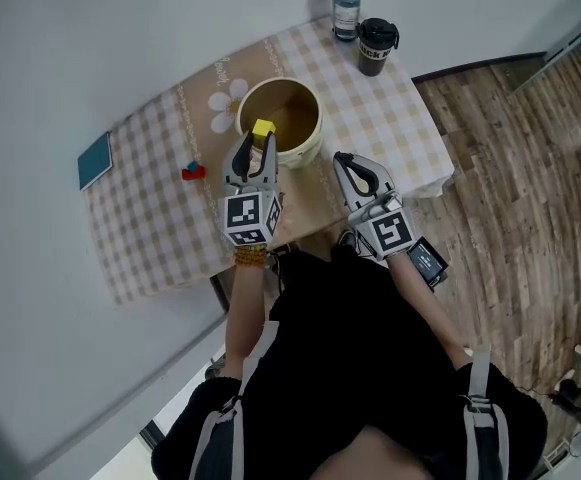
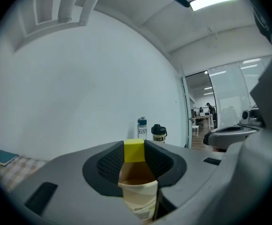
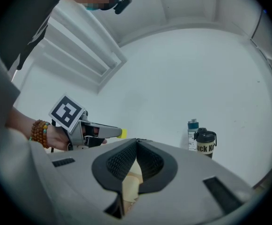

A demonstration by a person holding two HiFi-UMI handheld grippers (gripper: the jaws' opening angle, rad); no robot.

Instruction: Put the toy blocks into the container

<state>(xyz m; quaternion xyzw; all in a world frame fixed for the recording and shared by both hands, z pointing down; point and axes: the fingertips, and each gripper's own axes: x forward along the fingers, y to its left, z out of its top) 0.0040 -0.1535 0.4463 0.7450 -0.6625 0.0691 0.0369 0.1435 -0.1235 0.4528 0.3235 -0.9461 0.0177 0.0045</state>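
**Yellow block held at the container's rim**

The left gripper (image 1: 260, 140) grasps a yellow block (image 1: 263, 128) between its pads. In the left gripper view the block (image 2: 134, 150) sits squarely at the tips, pressed from both sides, with the cream container (image 2: 138, 196) showing just below it between the jaws. From the head view the block hangs over the near edge of the container (image 1: 310, 148), clear of its floor. The gripper points roughly level across the table (image 1: 150, 238).

The right gripper (image 1: 342, 162) is clenched and empty. In the right gripper view (image 3: 136, 142) its pads meet at the tips with nothing between them. It hovers just right of the container, near the table's front edge. The same view shows the left gripper (image 3: 111, 132) off to the side with the yellow block (image 3: 122, 133) at its tip.

Loose blocks (image 1: 192, 171), red and blue, lie touching each other on the checked cloth left of the container, apart from it. A teal book (image 1: 95, 160) lies near the table's left edge. At the far corner a bottle (image 1: 347, 6) and a black cup (image 1: 377, 46) stand upright, side by side, well apart from the container.
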